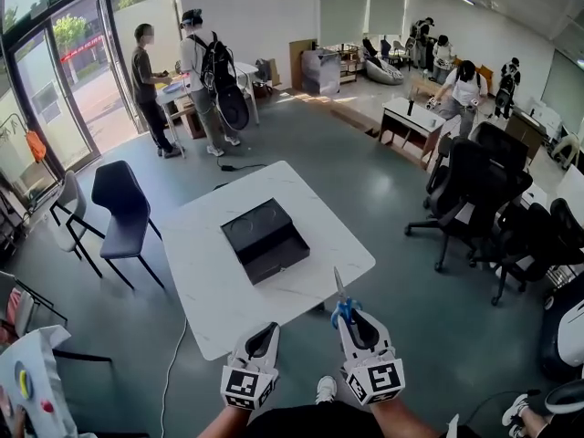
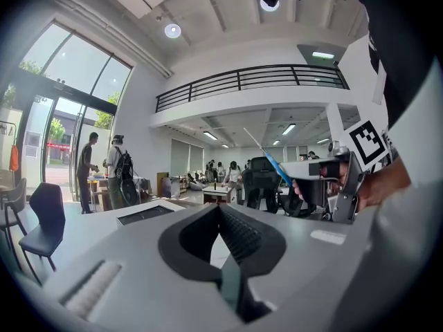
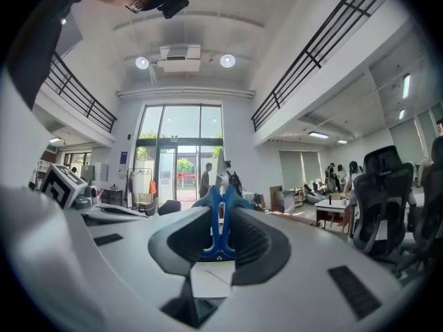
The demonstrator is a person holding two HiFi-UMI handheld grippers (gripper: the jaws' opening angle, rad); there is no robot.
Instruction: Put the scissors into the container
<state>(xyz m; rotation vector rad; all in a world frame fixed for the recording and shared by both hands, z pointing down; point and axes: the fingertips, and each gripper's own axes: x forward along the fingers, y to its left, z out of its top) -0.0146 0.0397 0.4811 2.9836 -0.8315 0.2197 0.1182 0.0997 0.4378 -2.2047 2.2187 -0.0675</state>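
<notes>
**A:** What does the right gripper [image 3: 220,209] have?

**B:** Its jaws are clamped on the blue handles of the scissors [image 3: 217,218]. The blades stick out past the tips and reach the near edge of the white table [image 1: 205,290].

**A:** And the left gripper [image 2: 220,211]?

**B:** Its jaws are closed together with nothing between them. It's just off that same edge, beside the right one.

**A:** Where's the container?

**B:** The black container [image 1: 265,238] sits open-topped in the middle of the table, well apart from the scissors.

A dark chair [image 1: 119,201] stands beside the white table [image 1: 208,292].
</notes>
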